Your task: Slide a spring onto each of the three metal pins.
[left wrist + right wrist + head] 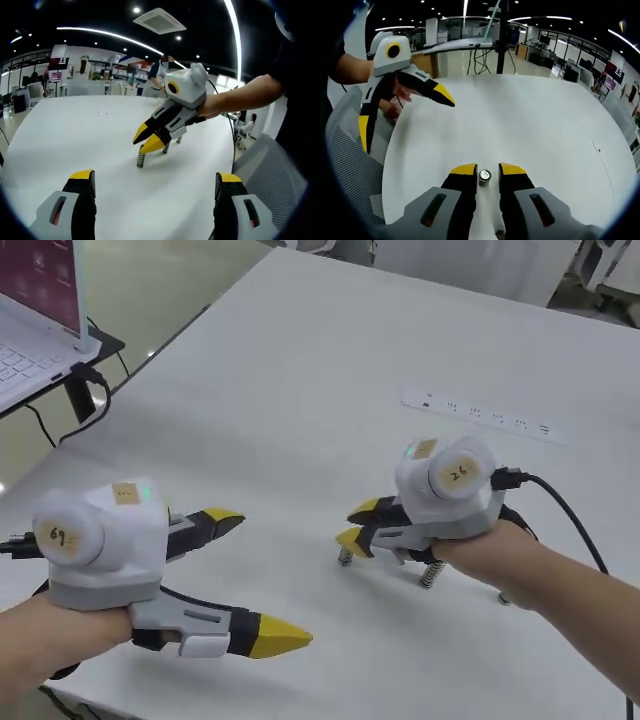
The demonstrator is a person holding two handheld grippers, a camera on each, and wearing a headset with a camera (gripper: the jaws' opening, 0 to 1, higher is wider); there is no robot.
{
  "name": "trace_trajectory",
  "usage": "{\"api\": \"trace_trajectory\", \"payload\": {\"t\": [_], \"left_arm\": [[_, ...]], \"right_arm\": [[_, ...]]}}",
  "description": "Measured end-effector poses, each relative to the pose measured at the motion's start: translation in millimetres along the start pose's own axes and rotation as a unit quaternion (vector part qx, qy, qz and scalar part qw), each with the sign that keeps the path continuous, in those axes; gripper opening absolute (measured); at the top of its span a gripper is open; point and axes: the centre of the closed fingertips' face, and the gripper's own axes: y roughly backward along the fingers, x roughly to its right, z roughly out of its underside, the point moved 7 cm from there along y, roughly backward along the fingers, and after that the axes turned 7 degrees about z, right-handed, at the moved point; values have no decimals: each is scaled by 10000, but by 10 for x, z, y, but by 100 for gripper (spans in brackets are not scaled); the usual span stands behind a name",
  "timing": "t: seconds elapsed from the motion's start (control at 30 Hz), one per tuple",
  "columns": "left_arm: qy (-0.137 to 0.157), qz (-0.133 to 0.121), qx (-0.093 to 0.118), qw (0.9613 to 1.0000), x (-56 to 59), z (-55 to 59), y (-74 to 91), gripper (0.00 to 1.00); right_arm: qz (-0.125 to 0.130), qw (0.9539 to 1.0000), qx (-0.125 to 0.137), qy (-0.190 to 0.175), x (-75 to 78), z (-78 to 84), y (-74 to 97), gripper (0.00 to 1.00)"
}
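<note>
White workbench: left spring, right spring look pinned; third unclear. Left gripper gapes empty; right gripper grip cannot be told.

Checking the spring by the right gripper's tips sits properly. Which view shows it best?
Left gripper view: the spring stands side-on, coils clear, below the right gripper's tips. The right gripper view gives its round top between the jaws; the head view, a small slanted look.

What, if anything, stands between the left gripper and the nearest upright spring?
Nothing visible lies on the table between the left gripper and that spring. The right gripper sits at it, though, jaws parted either side, so it crowds that spot.
</note>
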Motion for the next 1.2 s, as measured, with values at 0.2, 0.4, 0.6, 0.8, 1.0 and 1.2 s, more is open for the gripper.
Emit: {"api": "trace_trajectory", "payload": {"t": [0.2,0.4,0.6,0.8,1.0,1.2], "left_arm": [[-66,-29,20,10000,-3,-82,-12,97],[-154,-14,2,9999,25,-163,-56,97],[-247,56,-63,9997,62,-229,-117,98],[-292,104,-109,9995,75,-269,-159,98],[-329,189,-167,9991,97,-294,-231,98],[-302,209,-231,9991,137,-248,-264,98]], "right_arm": [[103,9992,378,-31,-8,-80,196,20],[159,9977,645,-131,-33,-48,420,27],[174,9964,805,-205,-83,45,608,32],[225,9944,975,-341,-151,195,786,38],[375,9922,1065,-527,-200,410,973,44],[558,9874,1205,-859,-230,624,1204,51]]}}
